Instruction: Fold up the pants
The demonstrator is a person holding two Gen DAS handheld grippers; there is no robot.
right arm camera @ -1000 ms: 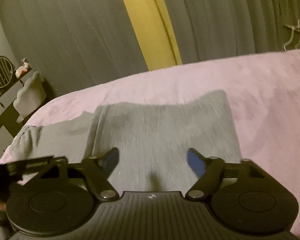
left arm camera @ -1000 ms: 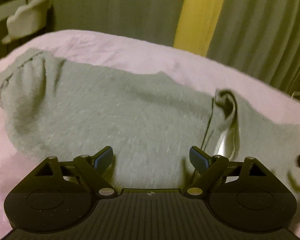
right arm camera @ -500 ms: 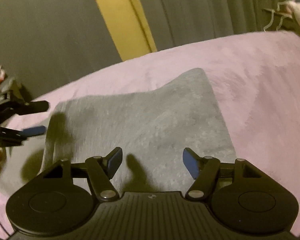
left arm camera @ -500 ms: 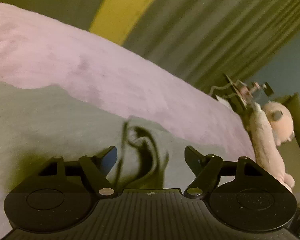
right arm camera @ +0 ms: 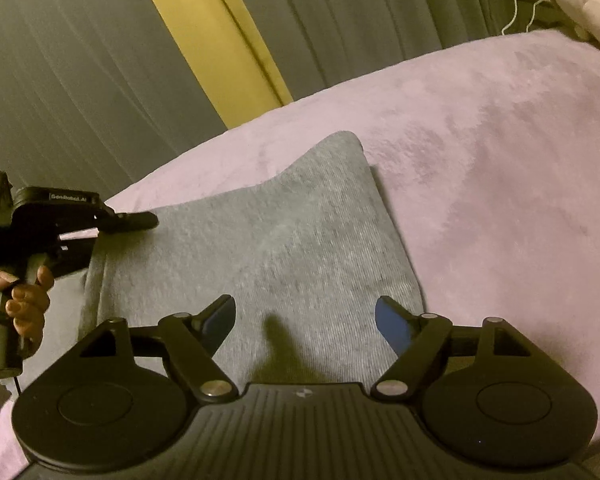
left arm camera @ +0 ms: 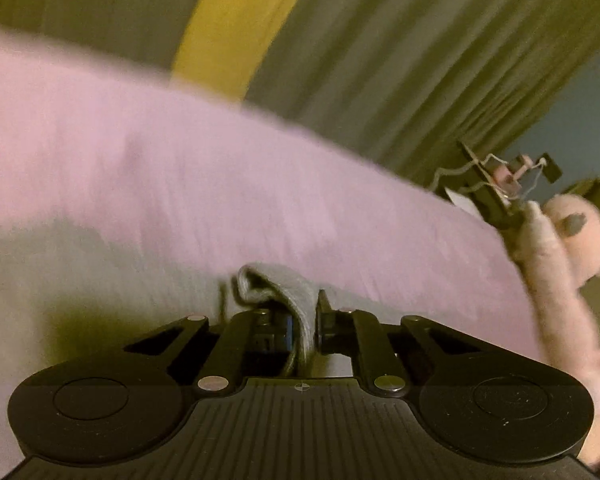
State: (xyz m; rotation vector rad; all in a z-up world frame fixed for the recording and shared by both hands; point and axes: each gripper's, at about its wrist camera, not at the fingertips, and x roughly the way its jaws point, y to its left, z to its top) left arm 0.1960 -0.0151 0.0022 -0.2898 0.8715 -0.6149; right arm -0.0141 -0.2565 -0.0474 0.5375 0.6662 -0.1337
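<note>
Grey pants [right arm camera: 260,240] lie partly folded on a pink bed cover [right arm camera: 500,152]. In the left wrist view my left gripper [left arm camera: 302,320] is shut on a raised fold of the grey pants [left arm camera: 284,284] at their edge. That gripper also shows at the left of the right wrist view [right arm camera: 140,221], at the pants' left side, held by a hand. My right gripper [right arm camera: 305,320] is open and empty, low over the near part of the pants.
Grey curtains [right arm camera: 80,80] and a yellow strip [right arm camera: 212,40] stand behind the bed. A pink plush toy [left arm camera: 560,248] and a dark stand with wires [left arm camera: 496,184] sit at the bed's right side.
My left gripper swung right along the pants, then closed on a raised fold of cloth. My right gripper stayed open and shifted slightly over the pants.
</note>
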